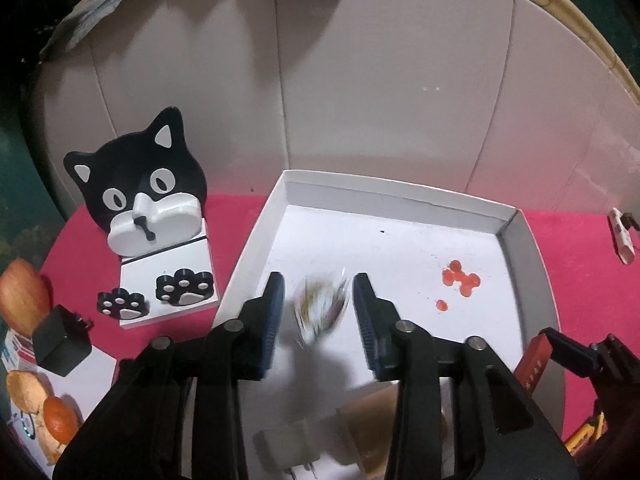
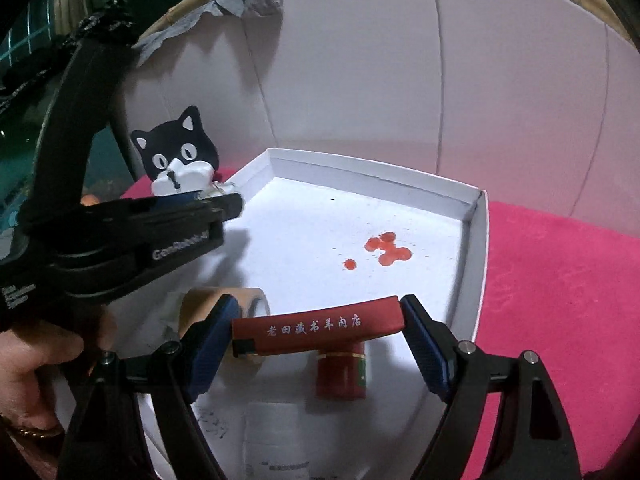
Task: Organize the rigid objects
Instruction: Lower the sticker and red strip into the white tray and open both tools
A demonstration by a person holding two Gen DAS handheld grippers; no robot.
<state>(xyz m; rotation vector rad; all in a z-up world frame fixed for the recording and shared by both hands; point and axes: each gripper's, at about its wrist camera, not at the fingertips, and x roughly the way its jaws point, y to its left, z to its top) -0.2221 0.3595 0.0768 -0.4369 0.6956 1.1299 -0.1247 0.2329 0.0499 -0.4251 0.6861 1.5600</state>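
Right wrist view: right claw (image 2: 318, 330) clamps a red lighter (image 2: 316, 330) endwise; left claw (image 1: 318, 308) stands parted around a blurred, loose object (image 1: 320, 308) above the white tray (image 1: 400, 196).

One white tray (image 2: 478, 240), one cat figure (image 1: 136, 188), one tape roll (image 2: 248, 300), two red lighters (image 2: 316, 326).

Cat figure (image 1: 140, 192) at left on pink cloth (image 1: 580, 280); white backdrop (image 1: 380, 80) behind; red stains (image 1: 460, 280) at right.
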